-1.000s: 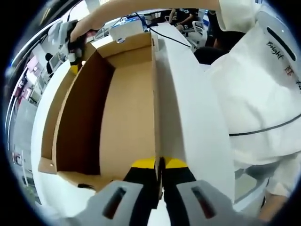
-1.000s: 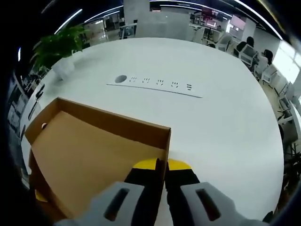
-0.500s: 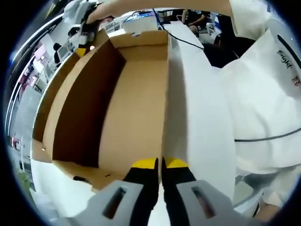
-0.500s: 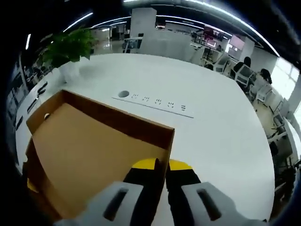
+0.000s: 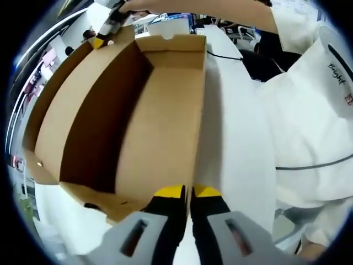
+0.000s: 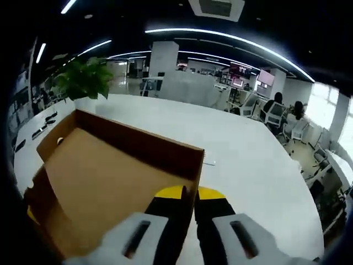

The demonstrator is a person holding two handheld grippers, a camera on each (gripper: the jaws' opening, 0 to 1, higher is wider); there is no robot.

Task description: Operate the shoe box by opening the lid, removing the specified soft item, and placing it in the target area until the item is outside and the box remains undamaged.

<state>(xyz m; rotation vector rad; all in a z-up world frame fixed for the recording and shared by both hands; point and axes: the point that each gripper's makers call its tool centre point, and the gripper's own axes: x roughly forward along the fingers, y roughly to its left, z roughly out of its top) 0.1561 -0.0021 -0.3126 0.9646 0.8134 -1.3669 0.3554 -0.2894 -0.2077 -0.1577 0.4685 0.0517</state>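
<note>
The shoe box lid (image 5: 149,110) is brown cardboard inside, seen as a shallow tray with its walls turned toward me. My left gripper (image 5: 187,190) is shut on the rim of one long wall. My right gripper (image 5: 107,25) shows at the far top left corner of the lid, held by a person's hand. In the right gripper view the same lid (image 6: 105,182) slopes up, and my right gripper (image 6: 188,191) is shut on its front edge near a corner. The soft item and the box's base are hidden behind the lid.
A big white table (image 6: 242,160) carries the box, and its top (image 5: 231,127) runs along the lid's right side. A person in a white shirt (image 5: 309,110) stands close on the right. A potted plant (image 6: 83,83) and office chairs (image 6: 276,113) lie beyond the table.
The lid has swung upward with both grippers still pinching it. The right gripper view has tilted up, so more ceiling shows and the socket strip on the table is gone from sight.
</note>
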